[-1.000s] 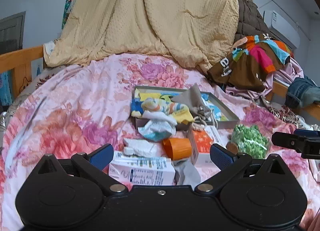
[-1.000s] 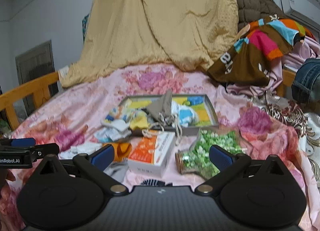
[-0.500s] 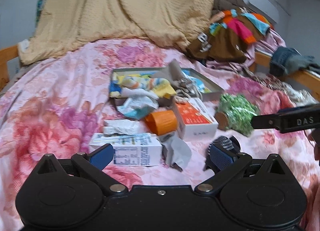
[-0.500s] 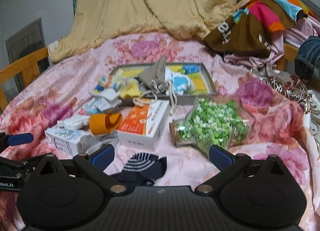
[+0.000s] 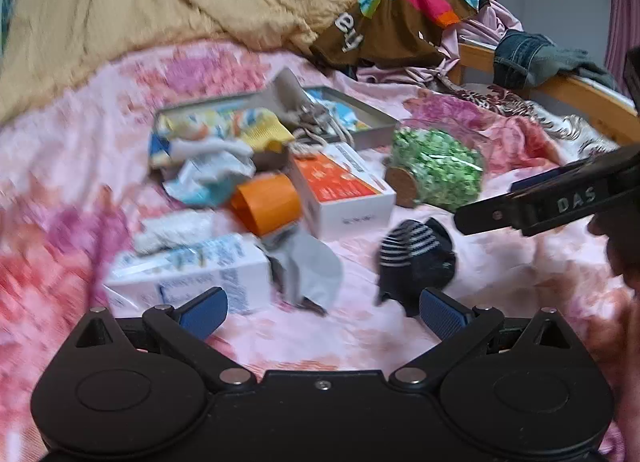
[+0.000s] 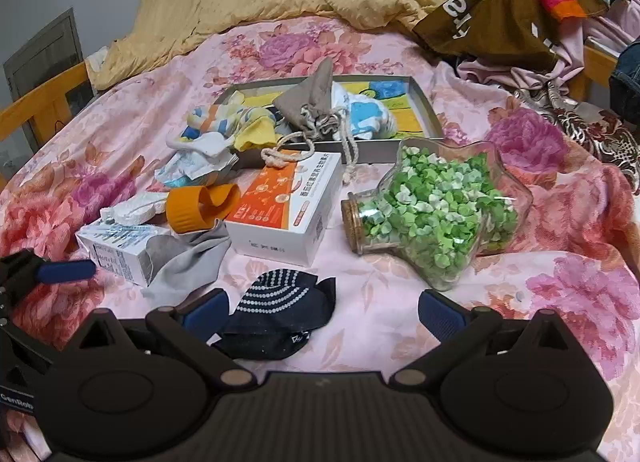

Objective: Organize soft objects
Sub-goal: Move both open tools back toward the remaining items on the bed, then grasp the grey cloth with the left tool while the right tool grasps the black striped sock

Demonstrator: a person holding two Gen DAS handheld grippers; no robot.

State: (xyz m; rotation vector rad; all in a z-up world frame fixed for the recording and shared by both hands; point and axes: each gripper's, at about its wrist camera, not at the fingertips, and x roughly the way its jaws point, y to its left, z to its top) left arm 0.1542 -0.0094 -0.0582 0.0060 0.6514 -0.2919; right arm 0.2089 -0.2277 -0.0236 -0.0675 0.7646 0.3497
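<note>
Right gripper (image 6: pixel 322 312) spread wide, empty, low centre of its frame. Dark dotted sock (image 6: pixel 280 312) lies crumpled on the floral bedspread (image 6: pixel 520 302) just ahead, nearest the left finger, long axis roughly across the frame. Left gripper (image 5: pixel 323 308) also spread, empty; grey sock (image 5: pixel 308 270) just ahead. Tray (image 6: pixel 420 102) beyond. Right hand judged nearer the dark sock

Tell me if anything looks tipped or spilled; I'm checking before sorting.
The star-shaped glass jar of green paper stars lies on its side on the floral bedspread, cork still in; nothing spilled.
</note>
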